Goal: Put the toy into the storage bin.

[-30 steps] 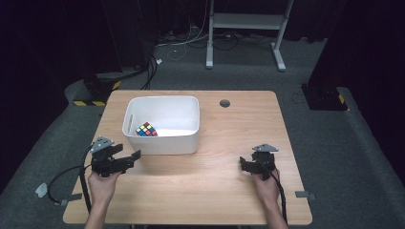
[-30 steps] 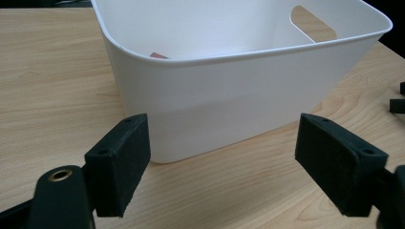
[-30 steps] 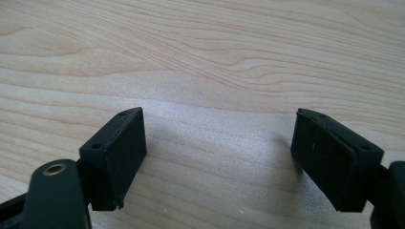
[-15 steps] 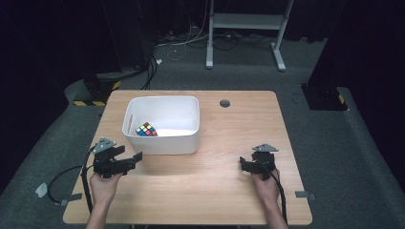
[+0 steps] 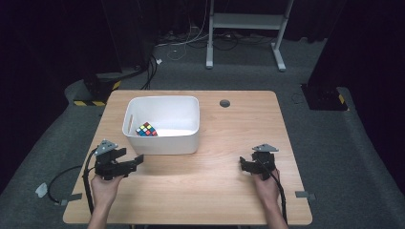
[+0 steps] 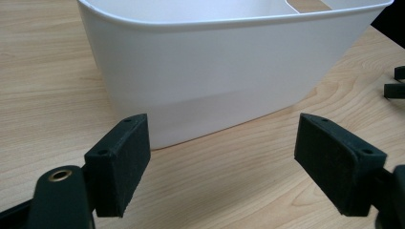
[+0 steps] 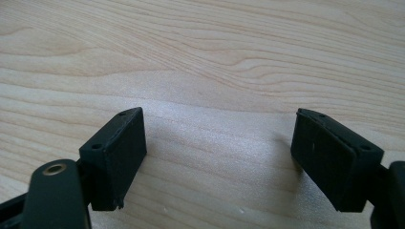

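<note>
Two hand-held grippers are being rested on the wooden table point(image 5: 210, 191), low in the high view. The left gripper point(image 5: 136, 162), at lower left, is being kept with jaws well apart and nothing between them; the right gripper point(image 5: 244, 166), at lower right, is likewise being held wide open and empty over bare wood. A Rubik's cube point(image 5: 146, 130) is lying inside the white plastic bin point(image 5: 162, 143), just above and right of the left gripper, whose jaws are being pointed toward the bin's near wall point(image 6: 215, 86). The left hand point(image 5: 105, 188) is judged the nearer.
</note>
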Available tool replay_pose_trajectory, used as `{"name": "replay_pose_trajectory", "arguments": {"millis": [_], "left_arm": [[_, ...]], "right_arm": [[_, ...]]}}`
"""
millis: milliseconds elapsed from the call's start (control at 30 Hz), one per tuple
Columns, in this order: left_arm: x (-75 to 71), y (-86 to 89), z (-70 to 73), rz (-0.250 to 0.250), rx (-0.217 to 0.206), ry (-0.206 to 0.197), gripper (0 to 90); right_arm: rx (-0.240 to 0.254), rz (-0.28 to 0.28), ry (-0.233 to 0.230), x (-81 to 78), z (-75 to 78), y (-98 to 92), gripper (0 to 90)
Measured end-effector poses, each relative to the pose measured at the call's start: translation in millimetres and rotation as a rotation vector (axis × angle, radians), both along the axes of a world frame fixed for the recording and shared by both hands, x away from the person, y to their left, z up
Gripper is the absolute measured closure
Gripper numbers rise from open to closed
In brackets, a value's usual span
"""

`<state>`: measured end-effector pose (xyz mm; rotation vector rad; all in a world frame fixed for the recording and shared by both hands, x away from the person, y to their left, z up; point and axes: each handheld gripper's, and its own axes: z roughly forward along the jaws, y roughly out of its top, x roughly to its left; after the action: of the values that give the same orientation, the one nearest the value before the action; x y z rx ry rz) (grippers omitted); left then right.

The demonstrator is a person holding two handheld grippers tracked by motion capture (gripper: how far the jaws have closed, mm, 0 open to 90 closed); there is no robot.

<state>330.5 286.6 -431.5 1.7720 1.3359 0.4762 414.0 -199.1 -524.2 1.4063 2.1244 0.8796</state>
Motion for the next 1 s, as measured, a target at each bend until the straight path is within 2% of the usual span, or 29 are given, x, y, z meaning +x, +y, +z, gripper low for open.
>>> {"name": "replay_pose_trajectory", "arguments": {"millis": [633, 833, 1000], "left_arm": [[2.7, -4.7, -6.9, -0.014, 0.017, 0.018, 20.1], [3.2, -5.1, -11.8, -0.007, 0.009, 0.022, 20.2], [4.5, -8.5, -15.3, -0.024, 0.03, 0.032, 20.1]], "right_arm": [[0.0, 0.0, 0.0, 0.0, 0.0, 0.0, 19.3], [0.0, 0.0, 0.0, 0.0, 0.0, 0.1, 19.4], [0.0, 0.0, 0.0, 0.0, 0.0, 0.0, 19.3]]}}
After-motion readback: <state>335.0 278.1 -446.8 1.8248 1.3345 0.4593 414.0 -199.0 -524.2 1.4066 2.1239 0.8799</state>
